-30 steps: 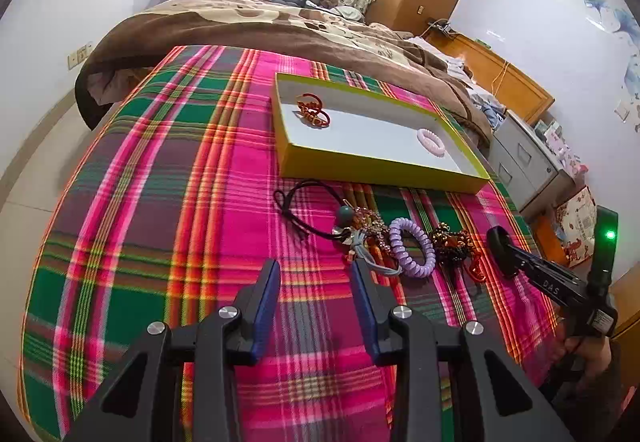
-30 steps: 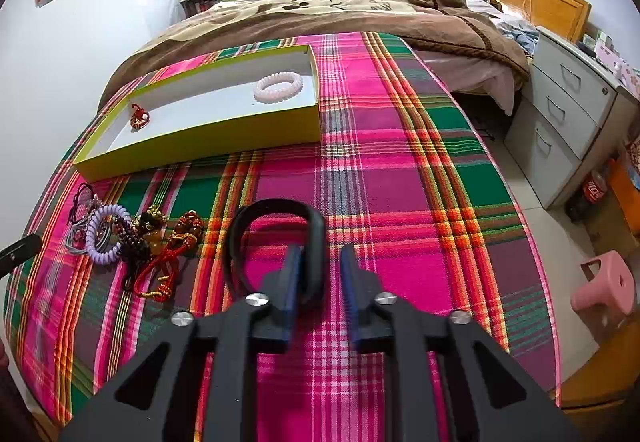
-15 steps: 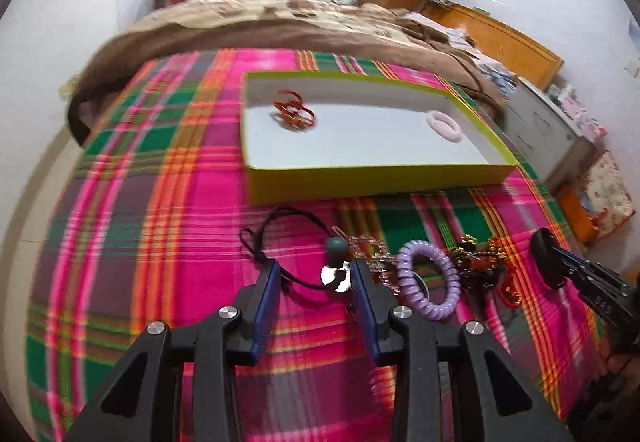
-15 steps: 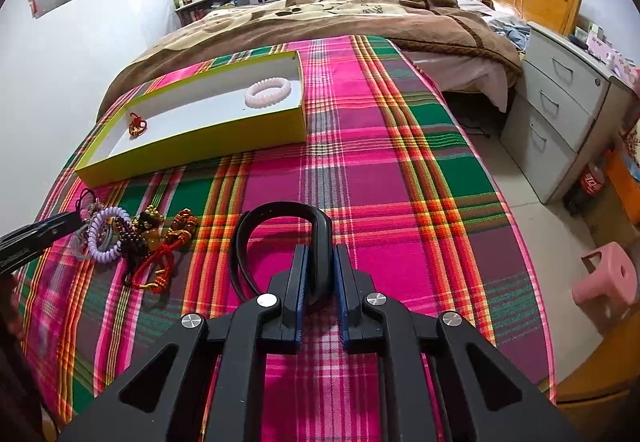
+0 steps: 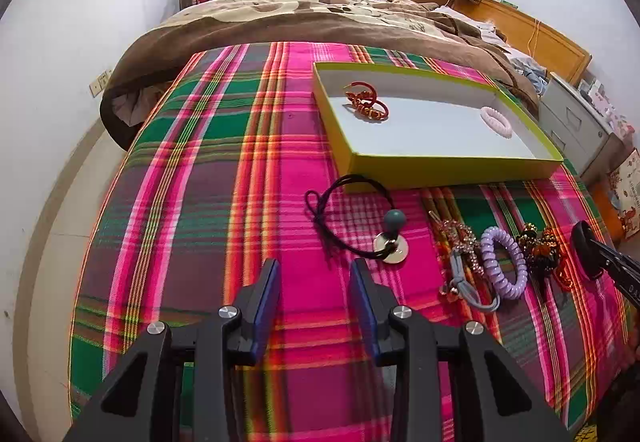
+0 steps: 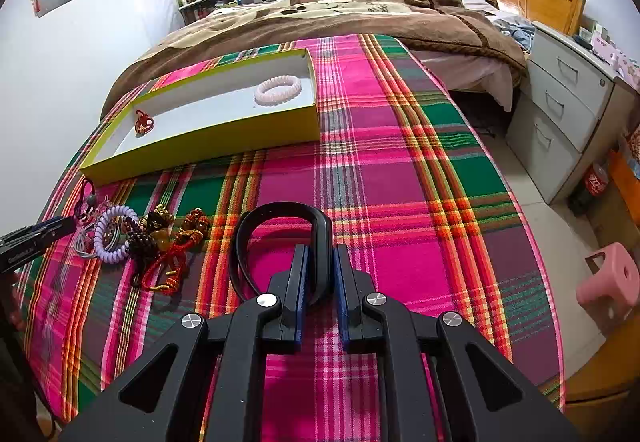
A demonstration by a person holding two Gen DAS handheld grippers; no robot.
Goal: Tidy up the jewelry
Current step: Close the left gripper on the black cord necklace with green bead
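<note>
Your left gripper (image 5: pixel 314 274) hovers over the plaid blanket (image 5: pixel 208 170) with its jaws spread apart and nothing between them. Just ahead of it and slightly right lies a black cord necklace (image 5: pixel 344 210) with a grey bead and a silver disc, its far loop touching the front wall of the yellow box (image 5: pixel 440 166). Inside the box, a red ornament (image 5: pixel 366 104) sits near the left end and a pale pink bracelet (image 5: pixel 496 122) near the right end.

Further right on the blanket, a cluster lies close together: a beaded chain with a grey cord (image 5: pixel 460 246), then a purple coil band (image 5: pixel 504 262), then a dark and orange beaded piece (image 5: pixel 540 246) with red cord. The tip of your right gripper shows just beside that cluster at the frame's edge.

Your right gripper (image 6: pixel 320 266) is clamped on one side of a black hoop band (image 6: pixel 280 238), which rests on the blanket just right of the cluster. Beyond the bed's right edge stand grey drawers (image 6: pixel 568 114) and a pink stool (image 6: pixel 612 278).
</note>
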